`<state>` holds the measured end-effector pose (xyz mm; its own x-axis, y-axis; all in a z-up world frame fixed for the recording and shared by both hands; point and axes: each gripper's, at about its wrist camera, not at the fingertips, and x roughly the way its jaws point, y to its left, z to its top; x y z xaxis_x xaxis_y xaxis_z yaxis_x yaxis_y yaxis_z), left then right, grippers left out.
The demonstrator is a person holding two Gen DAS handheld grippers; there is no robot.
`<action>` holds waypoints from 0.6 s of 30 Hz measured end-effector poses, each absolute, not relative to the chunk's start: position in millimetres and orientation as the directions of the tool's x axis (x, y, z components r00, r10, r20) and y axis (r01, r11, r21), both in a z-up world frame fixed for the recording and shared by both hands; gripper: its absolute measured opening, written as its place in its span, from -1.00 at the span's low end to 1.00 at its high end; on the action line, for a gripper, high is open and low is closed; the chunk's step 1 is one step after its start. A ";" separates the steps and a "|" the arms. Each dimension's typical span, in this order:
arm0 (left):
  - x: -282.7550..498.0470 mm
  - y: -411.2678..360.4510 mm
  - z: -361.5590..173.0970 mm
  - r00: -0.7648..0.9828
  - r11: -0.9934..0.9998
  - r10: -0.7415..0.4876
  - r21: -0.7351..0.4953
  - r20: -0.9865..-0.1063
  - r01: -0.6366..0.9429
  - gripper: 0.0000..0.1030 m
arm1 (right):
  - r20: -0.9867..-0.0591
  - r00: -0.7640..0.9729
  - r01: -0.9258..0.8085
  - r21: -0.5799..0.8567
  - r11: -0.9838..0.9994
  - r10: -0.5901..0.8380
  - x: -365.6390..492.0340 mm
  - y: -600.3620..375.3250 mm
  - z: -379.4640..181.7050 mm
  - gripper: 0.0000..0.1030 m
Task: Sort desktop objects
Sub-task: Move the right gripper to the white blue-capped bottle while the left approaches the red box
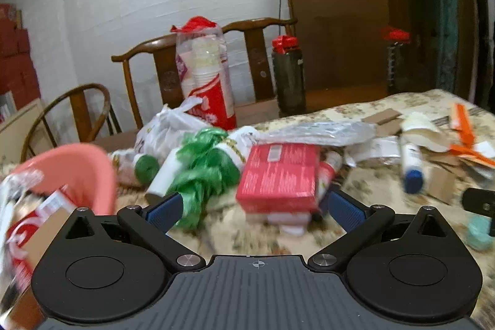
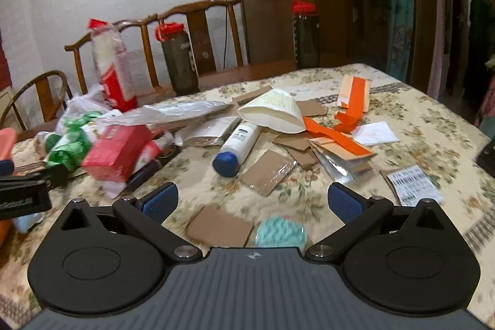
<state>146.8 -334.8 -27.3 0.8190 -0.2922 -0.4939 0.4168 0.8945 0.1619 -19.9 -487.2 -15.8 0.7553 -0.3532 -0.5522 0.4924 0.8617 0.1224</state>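
Note:
My left gripper is open, its blue pads either side of a red box that lies on the floral tablecloth; the pads do not touch it. A green ribbon bundle lies left of the box. My right gripper is open and empty above a cardboard piece and a teal round pad. A white bottle with a blue cap, a flattened paper cup and orange strips lie ahead of it. The red box also shows in the right wrist view.
A pink bin with wrappers stands at the left. A bag of stacked cups, a white plastic bag and two dark bottles with red lids stand at the back. Wooden chairs line the far edge. A barcode label lies right.

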 end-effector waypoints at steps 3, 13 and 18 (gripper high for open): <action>173.8 -350.8 -38.3 0.819 0.901 -0.250 0.186 -0.516 0.392 1.00 | -0.577 0.725 0.508 0.079 0.858 -0.376 7.0 -499.4 -23.5 0.99; 218.4 -371.1 -64.7 0.758 0.881 -0.305 0.131 -0.576 0.454 1.00 | -0.651 0.657 0.536 0.048 0.843 -0.381 73.3 -522.1 -43.1 0.99; 218.5 -371.6 -66.8 0.768 0.880 -0.303 0.144 -0.565 0.453 1.00 | -0.656 0.651 0.539 0.047 0.841 -0.381 83.6 -520.9 -47.8 0.99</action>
